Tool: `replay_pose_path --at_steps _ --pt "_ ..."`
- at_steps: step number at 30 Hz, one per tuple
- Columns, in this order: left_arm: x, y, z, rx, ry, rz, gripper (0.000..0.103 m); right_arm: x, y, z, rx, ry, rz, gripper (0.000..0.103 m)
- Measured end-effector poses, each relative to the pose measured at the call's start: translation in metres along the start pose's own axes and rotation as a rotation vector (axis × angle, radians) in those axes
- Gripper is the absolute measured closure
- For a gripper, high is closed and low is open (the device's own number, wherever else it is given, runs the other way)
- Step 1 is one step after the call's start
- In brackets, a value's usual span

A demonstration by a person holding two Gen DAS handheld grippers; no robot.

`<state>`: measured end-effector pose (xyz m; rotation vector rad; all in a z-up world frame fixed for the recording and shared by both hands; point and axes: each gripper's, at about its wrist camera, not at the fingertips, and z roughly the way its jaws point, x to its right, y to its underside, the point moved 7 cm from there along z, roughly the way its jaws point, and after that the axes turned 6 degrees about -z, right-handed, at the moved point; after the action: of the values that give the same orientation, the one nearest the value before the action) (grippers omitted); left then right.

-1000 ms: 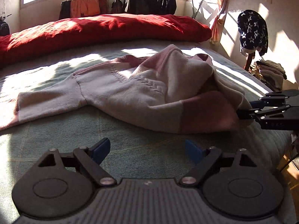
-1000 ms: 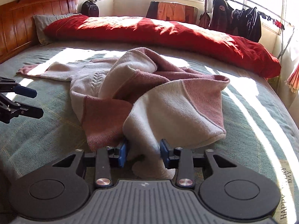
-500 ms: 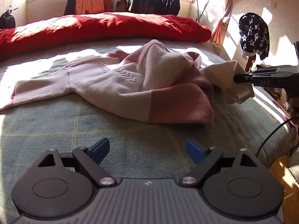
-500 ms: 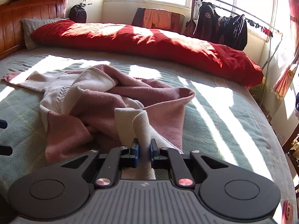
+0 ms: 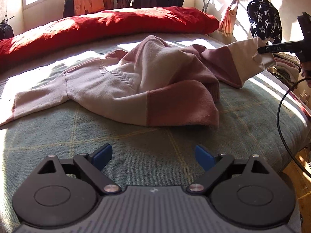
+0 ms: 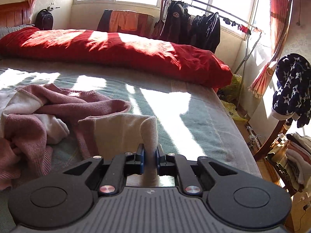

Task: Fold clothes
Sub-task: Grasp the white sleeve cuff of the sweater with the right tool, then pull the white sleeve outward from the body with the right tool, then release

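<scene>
A pink and cream knit sweater point(image 5: 136, 81) lies crumpled on the green checked bedspread point(image 5: 136, 141). One sleeve point(image 5: 246, 52) is drawn out to the right and lifted off the bed. My right gripper point(image 5: 259, 50) is shut on the cream cuff of that sleeve point(image 6: 124, 128), which runs between its blue pads point(image 6: 149, 151). My left gripper point(image 5: 153, 154) hovers over bare bedspread in front of the sweater's hem. Its jaws are wide and still opening, with nothing between them. The other sleeve point(image 5: 29, 106) lies flat at the left.
A rolled red duvet point(image 5: 107, 25) lies along the far side of the bed. A clothes rack with dark jackets point(image 6: 194, 25) stands by the window. Right of the bed are a chair with a star-print garment point(image 6: 291, 85) and stacked clothes point(image 6: 295, 155). A cable point(image 5: 279, 106) hangs below my right gripper.
My right gripper closed on the sleeve cuff and pulled it out to the right and up, off the pile. The left gripper drifted sideways over the bedspread, staying open.
</scene>
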<state>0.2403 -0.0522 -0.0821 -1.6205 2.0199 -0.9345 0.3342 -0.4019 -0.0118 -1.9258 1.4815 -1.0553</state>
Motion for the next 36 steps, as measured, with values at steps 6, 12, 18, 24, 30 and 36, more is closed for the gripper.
replay_pose_path --at_steps 6,12,18,24,30,36 --pt "0.006 -0.004 0.01 -0.02 -0.011 0.013 0.011 0.041 0.001 0.019 -0.027 0.064 0.009 0.091" --pt "0.011 -0.009 0.02 -0.036 -0.022 0.018 0.011 0.087 -0.001 0.04 -0.057 0.15 0.022 0.091" --pt "0.017 -0.016 0.021 -0.033 -0.018 0.031 0.011 0.13 0.002 0.054 -0.082 0.241 0.045 0.091" --pt "0.019 -0.02 0.022 -0.029 -0.012 0.037 0.011 0.167 0.012 0.066 -0.14 0.297 0.094 0.103" --pt "0.017 -0.016 0.027 -0.047 -0.019 0.033 0.011 0.15 0.035 0.073 -0.157 0.098 0.241 0.085" --pt "0.016 -0.01 0.028 -0.065 -0.003 0.023 0.01 0.116 0.062 0.073 -0.174 -0.16 0.509 0.07"
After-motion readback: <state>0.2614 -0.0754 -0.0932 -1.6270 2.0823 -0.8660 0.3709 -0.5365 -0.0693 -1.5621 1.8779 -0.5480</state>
